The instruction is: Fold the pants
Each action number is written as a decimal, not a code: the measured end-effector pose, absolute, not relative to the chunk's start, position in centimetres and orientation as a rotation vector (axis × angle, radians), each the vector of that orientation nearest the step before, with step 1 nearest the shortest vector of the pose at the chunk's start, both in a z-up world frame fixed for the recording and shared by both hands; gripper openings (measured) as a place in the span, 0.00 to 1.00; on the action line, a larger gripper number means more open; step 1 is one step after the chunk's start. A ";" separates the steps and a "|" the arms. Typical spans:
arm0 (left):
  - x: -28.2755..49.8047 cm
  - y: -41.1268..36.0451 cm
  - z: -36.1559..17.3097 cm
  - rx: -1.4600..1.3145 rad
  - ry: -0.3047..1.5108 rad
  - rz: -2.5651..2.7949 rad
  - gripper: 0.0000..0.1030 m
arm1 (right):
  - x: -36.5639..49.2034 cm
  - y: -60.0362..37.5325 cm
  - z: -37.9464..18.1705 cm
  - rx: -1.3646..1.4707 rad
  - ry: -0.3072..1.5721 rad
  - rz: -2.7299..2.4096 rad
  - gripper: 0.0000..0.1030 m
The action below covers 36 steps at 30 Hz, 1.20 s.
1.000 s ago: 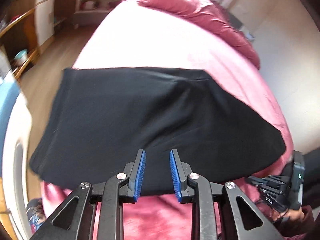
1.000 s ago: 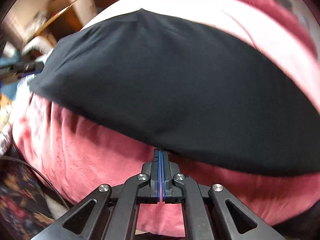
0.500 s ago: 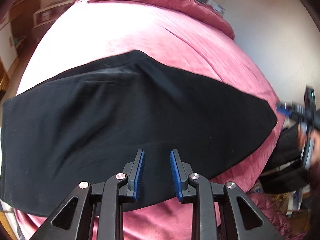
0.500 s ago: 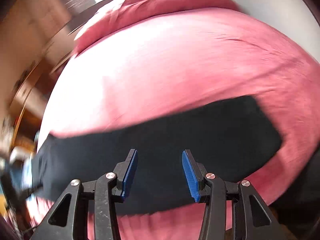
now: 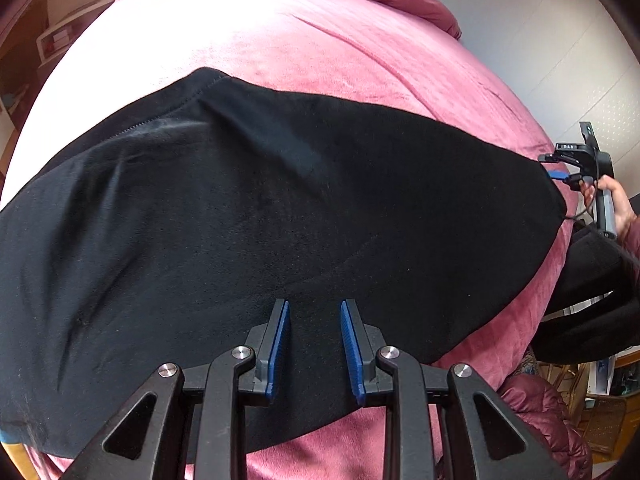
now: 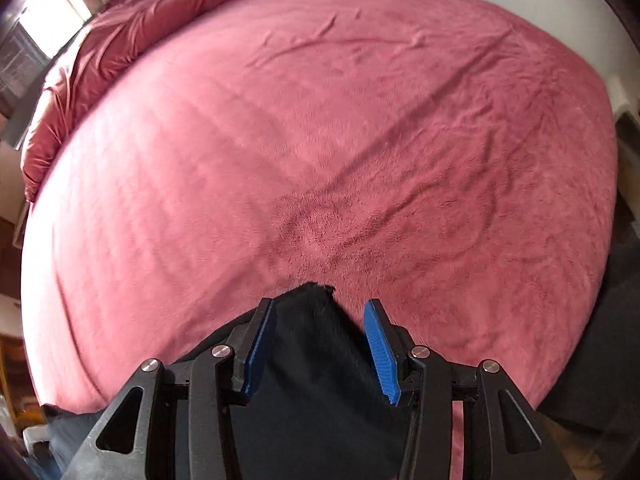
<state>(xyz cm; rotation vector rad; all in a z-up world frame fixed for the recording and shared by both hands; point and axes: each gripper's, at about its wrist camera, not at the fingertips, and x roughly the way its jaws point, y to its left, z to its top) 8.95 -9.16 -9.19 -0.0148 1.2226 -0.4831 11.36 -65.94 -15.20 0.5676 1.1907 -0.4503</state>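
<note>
Black pants (image 5: 280, 208) lie spread across a pink bedspread (image 5: 320, 52). My left gripper (image 5: 314, 304) hovers open over the pants near their front edge, with cloth below it and nothing pressed between its blue pads. In the right wrist view, my right gripper (image 6: 320, 304) is open. A corner of the pants (image 6: 312, 340) lies between its jaws, apart from both pads. In the left wrist view, that right gripper (image 5: 554, 166) shows at the pants' far right end.
A bunched pink quilt (image 6: 100, 40) lies at the head of the bed. A person's hand (image 5: 618, 204) holds the right gripper beside the pale wall. A dark red padded jacket (image 5: 540, 408) sits at lower right. Wooden furniture (image 5: 52, 40) stands to the left.
My right gripper has gone from shut to open and swung along the pants to their end corner. My left gripper has shifted sideways over the black cloth, still open.
</note>
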 end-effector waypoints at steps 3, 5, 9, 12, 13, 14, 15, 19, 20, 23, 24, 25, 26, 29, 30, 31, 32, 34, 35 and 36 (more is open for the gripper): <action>9.5 -9.1 -9.3 -0.013 1.233 -0.485 0.26 | 12.2 -65.1 -15.1 0.488 1.217 -0.399 0.19; 9.9 -9.5 -9.5 -0.011 1.233 -0.487 0.26 | 12.2 -64.7 -14.0 0.435 1.190 -0.378 0.11; 10.0 -9.5 -9.2 -0.022 1.219 -0.488 0.26 | 11.0 -65.6 -10.8 0.478 1.009 -0.338 0.10; 10.2 -9.8 -9.4 -0.007 1.225 -0.481 0.26 | 11.9 -66.2 -12.8 0.456 1.092 -0.377 0.10; 10.2 -9.9 -9.5 -0.006 1.227 -0.478 0.26 | 12.1 -66.3 -13.8 0.448 1.125 -0.385 0.10; 10.2 -10.0 -9.6 -0.002 1.226 -0.477 0.26 | 12.3 -66.5 -14.7 0.442 1.145 -0.399 0.12; 10.2 -10.1 -9.6 0.004 1.225 -0.477 0.26 | 12.1 -66.6 -15.2 0.454 1.154 -0.403 0.15; 9.8 -11.0 -9.8 0.013 1.225 -0.480 0.26 | 10.4 -68.1 -14.3 0.550 1.110 -0.414 0.33; 9.8 -11.0 -9.7 0.014 1.222 -0.479 0.26 | 9.6 -68.4 -13.5 0.557 1.086 -0.418 0.35; 9.8 -11.1 -9.3 -0.003 1.216 -0.479 0.26 | 6.5 -69.7 -11.0 0.627 1.020 -0.440 0.38; 9.7 -11.0 -9.2 -0.008 1.213 -0.480 0.26 | 5.3 -70.1 -10.4 0.654 0.997 -0.450 0.38; 9.7 -10.8 -9.1 -0.013 1.210 -0.480 0.26 | 4.1 -70.2 -10.0 0.682 0.971 -0.463 0.38; 9.6 -10.7 -9.1 -0.017 1.208 -0.481 0.26 | 2.9 -70.3 -9.8 0.720 0.941 -0.468 0.38; 9.4 -10.5 -8.9 -0.029 1.208 -0.483 0.26 | 0.3 -70.2 -10.4 0.795 0.938 -0.502 0.38; 9.3 -10.4 -8.9 -0.030 1.207 -0.482 0.26 | -0.3 -70.0 -10.9 0.804 0.947 -0.530 0.38; 9.2 -10.3 -8.8 -0.032 1.205 -0.481 0.26 | -0.7 -69.7 -11.0 0.826 0.950 -0.542 0.38; 9.1 -10.2 -9.1 -0.035 1.201 -0.482 0.26 | -1.1 -69.5 -11.6 0.869 0.948 -0.536 0.39; 9.0 -9.7 -8.6 -0.035 1.191 -0.487 0.26 | -1.5 -69.4 -12.8 0.923 0.947 -0.533 0.39; 8.9 -9.6 -8.5 -0.031 1.189 -0.486 0.26 | -1.5 -69.3 -13.2 0.936 0.951 -0.536 0.39; 8.7 -9.5 -8.5 -0.028 1.189 -0.484 0.26 | -1.4 -69.2 -13.6 0.950 0.958 -0.536 0.38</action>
